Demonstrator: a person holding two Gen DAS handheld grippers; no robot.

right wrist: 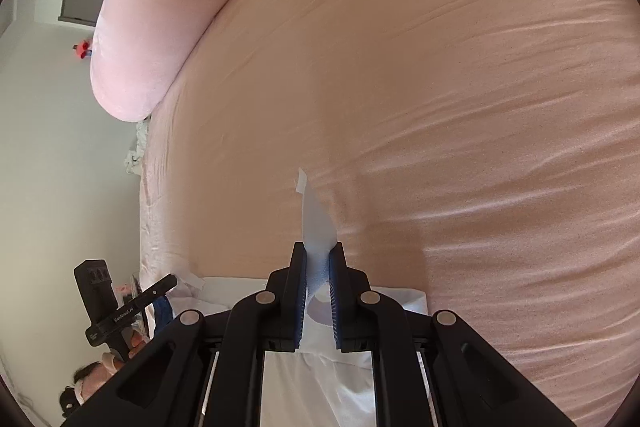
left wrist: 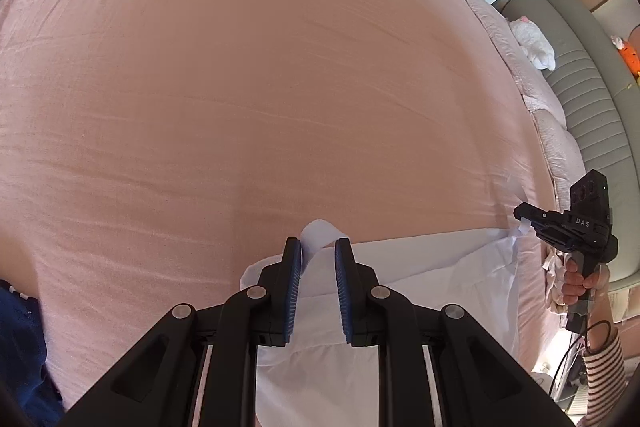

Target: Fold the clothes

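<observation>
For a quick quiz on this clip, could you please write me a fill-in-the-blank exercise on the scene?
1. The thin fabric garment pinched by both claws is ____ in colour.
2. It lies on a wide ____ bedsheet.
3. The right claw is ____ on a strip of the garment.
4. The sleeve at the hand holding the right claw is ____.

Missing words: white; pink; shut; striped

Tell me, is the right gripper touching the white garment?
Touching. In the right wrist view, the right gripper has its jaws pinching a strip of the white garment.
</observation>
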